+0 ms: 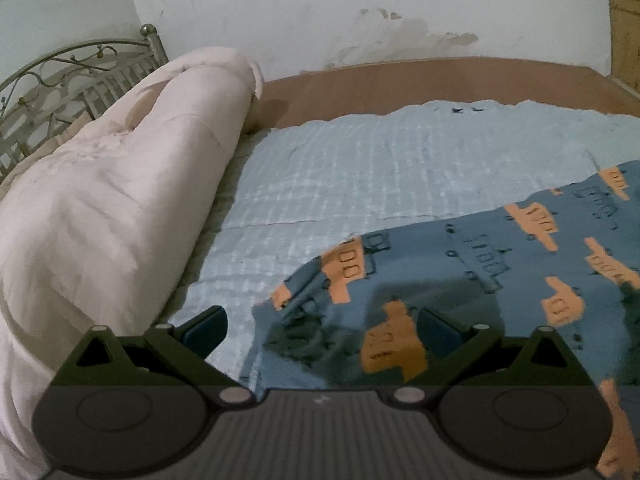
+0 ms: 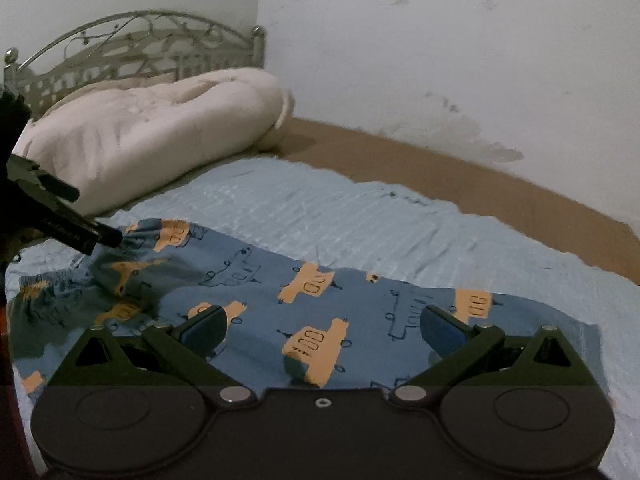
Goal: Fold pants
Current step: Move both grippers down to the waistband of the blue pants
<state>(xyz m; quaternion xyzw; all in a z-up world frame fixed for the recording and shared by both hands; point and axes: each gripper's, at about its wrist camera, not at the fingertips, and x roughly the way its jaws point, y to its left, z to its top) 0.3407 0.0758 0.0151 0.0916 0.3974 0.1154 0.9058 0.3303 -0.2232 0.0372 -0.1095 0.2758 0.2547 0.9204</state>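
Observation:
The pants [image 2: 280, 300] are blue with orange vehicle prints and lie spread on a light blue blanket [image 2: 340, 216]. In the left wrist view the pants [image 1: 500, 272] fill the lower right. My left gripper [image 1: 322, 330] is open, its jaws wide apart over the pants' gathered waist end. It also shows in the right wrist view [image 2: 86, 222] at the far left, its fingertip touching that waist end. My right gripper [image 2: 324, 330] is open and empty, low over the pants near a raised crease.
A rolled pale pink comforter [image 1: 120, 200] lies along the left, in front of a metal headboard [image 2: 132, 52]. The bare brown mattress [image 1: 440, 80] runs along the stained white wall [image 2: 440, 60] beyond the blanket.

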